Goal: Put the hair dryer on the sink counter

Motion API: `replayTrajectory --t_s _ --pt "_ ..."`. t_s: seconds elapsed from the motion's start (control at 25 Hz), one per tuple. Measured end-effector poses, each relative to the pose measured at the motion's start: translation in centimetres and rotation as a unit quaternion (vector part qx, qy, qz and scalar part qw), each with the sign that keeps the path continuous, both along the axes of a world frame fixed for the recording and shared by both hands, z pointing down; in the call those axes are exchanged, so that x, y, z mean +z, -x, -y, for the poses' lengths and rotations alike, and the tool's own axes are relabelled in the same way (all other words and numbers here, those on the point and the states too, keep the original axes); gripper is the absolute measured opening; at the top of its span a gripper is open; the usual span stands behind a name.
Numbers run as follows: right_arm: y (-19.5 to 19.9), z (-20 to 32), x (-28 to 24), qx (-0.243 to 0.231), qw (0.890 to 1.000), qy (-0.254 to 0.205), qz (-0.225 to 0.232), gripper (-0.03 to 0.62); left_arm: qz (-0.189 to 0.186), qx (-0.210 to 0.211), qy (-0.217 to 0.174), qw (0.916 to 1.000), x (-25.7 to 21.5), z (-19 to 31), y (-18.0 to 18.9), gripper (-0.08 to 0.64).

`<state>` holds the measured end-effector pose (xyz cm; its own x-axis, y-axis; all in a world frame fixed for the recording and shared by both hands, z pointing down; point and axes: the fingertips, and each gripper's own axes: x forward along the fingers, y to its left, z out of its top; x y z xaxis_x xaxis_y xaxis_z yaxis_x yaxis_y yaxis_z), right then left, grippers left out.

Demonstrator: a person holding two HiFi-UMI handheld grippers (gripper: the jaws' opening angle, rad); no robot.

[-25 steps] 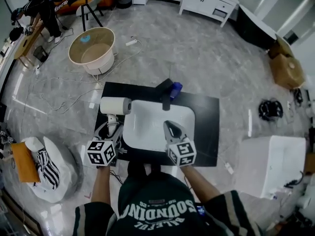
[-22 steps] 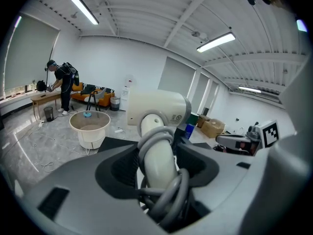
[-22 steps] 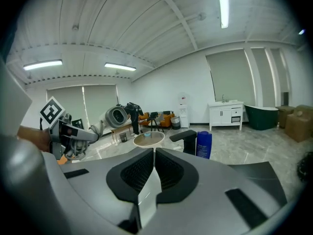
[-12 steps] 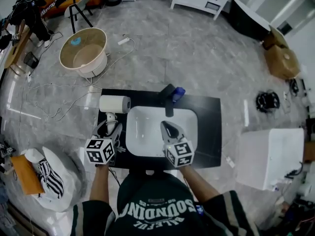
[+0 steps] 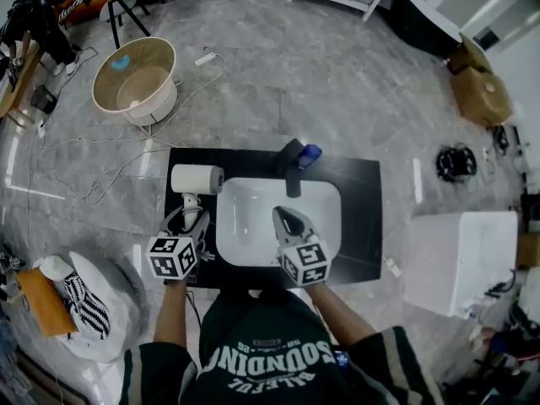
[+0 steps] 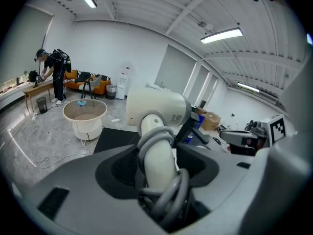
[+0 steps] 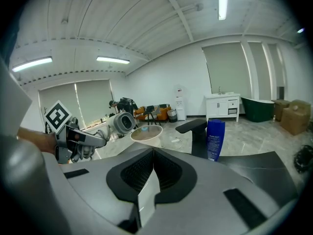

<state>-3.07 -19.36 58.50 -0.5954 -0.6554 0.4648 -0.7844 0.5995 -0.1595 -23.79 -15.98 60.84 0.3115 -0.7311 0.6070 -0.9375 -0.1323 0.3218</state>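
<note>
**Head view.** The black rectangular desk (image 5: 359, 218) carries a white, rounded-rectangle sink basin (image 5: 253, 218) in its middle. A black angular faucet (image 5: 291, 165) stands at twelve o'clock of the basin, and a blue plastic bottle (image 5: 309, 153) at one o'clock. The cream-white plastic hair dryer (image 5: 197, 179) is over the desk's bare left strip, at nine o'clock of the basin. Its barrel lies crosswise and its handle runs back towards six o'clock into the left tongs (image 5: 192, 223). The right tongs (image 5: 285, 218) hang over the basin's near half and hold nothing that shows. Out on the floor at eleven o'clock stands a round beige tub (image 5: 135, 78).

**Left gripper view.** The left tongs (image 6: 156, 168) are clamped on the hair dryer (image 6: 159, 109) by its handle, with the grey coiled cord (image 6: 171, 199) bunched in the same grip. The barrel stands up beyond the jaws, with the black desk behind and below it. Whether any part of the dryer touches the desk cannot be told.

**Right gripper view.** The right tongs (image 7: 146, 190) are together with nothing between them. Beyond them are the faucet (image 7: 194, 129) and the bottle (image 7: 214, 138) at one o'clock. The hair dryer (image 7: 122, 122), held in the left tongs (image 7: 73, 138), is at ten o'clock.

**Progress.** The dryer has been brought to the right place, over the desk beside the basin, but it is not yet let go. It probably remains to settle it onto the left strip, clear of the basin's rim. Then the left tongs must open and draw back without snagging the cord.
</note>
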Motion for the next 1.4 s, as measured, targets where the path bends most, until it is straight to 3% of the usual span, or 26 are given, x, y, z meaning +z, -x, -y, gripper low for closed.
replayTrajectory --t_s 0.48,1.4 --pt "0.7 -0.5 2.0 0.001 1.0 0.023 -0.012 0.0 0.003 0.006 0.051 0.9987 5.5 -1.0 0.0 0.239" --pt "-0.3 -0.3 4.1 0.025 0.997 0.059 -0.037 0.0 0.009 0.024 0.079 0.9966 10.9 5.0 1.3 0.239"
